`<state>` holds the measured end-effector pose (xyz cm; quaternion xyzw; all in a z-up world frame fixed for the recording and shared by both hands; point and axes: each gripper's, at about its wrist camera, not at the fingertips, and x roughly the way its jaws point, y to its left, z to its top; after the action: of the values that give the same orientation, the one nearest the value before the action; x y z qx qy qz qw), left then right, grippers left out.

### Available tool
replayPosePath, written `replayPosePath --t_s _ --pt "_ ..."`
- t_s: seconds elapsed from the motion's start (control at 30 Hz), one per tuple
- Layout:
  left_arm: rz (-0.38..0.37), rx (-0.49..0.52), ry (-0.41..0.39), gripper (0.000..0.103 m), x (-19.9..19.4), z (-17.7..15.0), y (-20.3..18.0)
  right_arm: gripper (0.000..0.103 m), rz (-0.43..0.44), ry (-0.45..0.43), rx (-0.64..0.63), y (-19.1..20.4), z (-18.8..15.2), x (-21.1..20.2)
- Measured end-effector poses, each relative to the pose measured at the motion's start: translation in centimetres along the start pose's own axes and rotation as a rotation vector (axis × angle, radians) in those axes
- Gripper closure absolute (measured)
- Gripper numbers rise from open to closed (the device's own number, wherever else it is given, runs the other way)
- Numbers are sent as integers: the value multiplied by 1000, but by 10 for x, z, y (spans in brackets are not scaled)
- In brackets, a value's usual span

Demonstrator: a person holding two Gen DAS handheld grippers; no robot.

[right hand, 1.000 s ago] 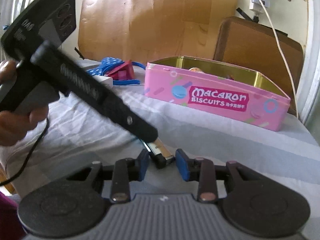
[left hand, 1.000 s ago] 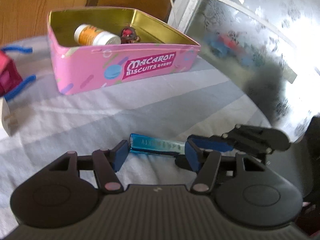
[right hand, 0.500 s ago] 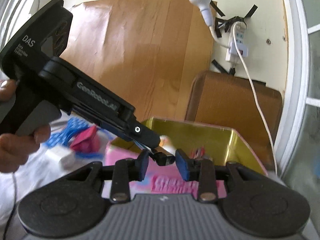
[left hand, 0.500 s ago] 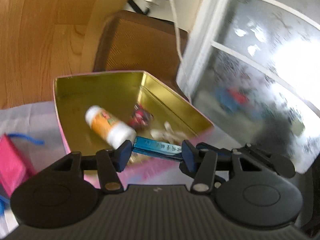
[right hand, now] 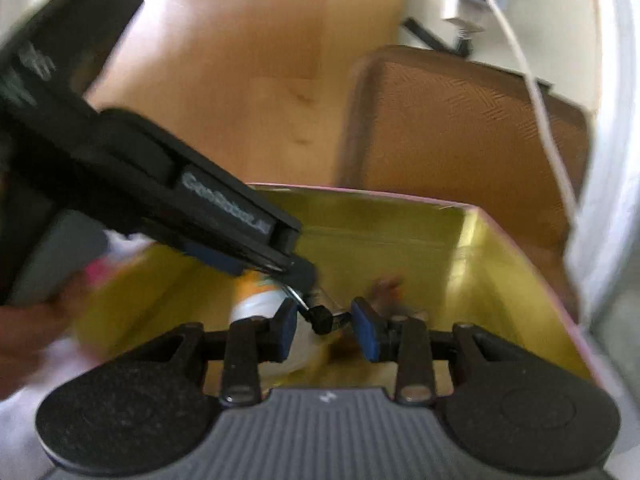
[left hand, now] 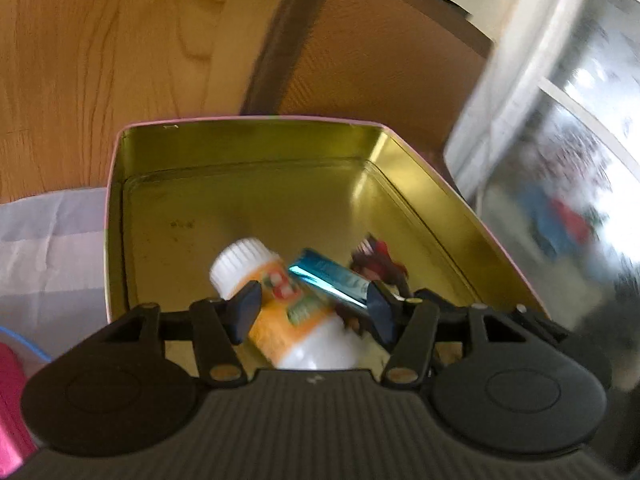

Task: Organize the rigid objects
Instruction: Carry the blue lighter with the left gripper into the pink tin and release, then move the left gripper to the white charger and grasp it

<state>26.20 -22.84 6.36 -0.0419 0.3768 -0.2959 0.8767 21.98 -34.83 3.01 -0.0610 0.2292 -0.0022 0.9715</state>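
My left gripper hangs over the open pink tin and points down into its golden inside. Its jaws have just been opening and now stand apart. The shiny blue stick is between them but lies slanted. Its near end is at the right finger, and its far end is clear of the left finger, so the pads do not press it.

Directly under this gripper an orange and white bottle lies on its side on the tin floor, with the white cap pointing away from me. Just past the right finger there is a small dark red thing, too blurred to name.

My right gripper is close beside the left one, also above the tin. Its jaws are narrow and clamped on a small black piece, from which a metal part reaches to the right pad. I cannot tell if this piece is joined to the blue stick.

From the right gripper, the left one comes in from the upper left, with my hand blurred behind it. Beyond the tin stands a brown chair back. To the left of the left gripper the tin rests on a pale cloth.
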Motion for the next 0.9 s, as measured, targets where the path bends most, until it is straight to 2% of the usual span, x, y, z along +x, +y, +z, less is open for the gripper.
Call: replayPosePath --t_s 0.03,0.13,0.2,0.6,0.73,0.9 --pt "7 -3 -14 43 -2 2 -1 71 -30 -4 2 -1 1 5" --pt "3 27 -51 43 -16 -2 -7 71 -1 -18 66 -8 -3 2" --pt "23 74 -72 43 -24 -7 -16 71 -13 -33 52 -7 -8 -6" --pt "60 186 -193 43 -97 -65 -47 71 28 -112 182 -5 -30 -85" --pt "82 177 -199 42 -120 -95 -43 71 36 -120 235 -6 -43 -113" --pt "155 181 -169 42 -135 -133 -32 71 83 -71 256 9 -59 -128"
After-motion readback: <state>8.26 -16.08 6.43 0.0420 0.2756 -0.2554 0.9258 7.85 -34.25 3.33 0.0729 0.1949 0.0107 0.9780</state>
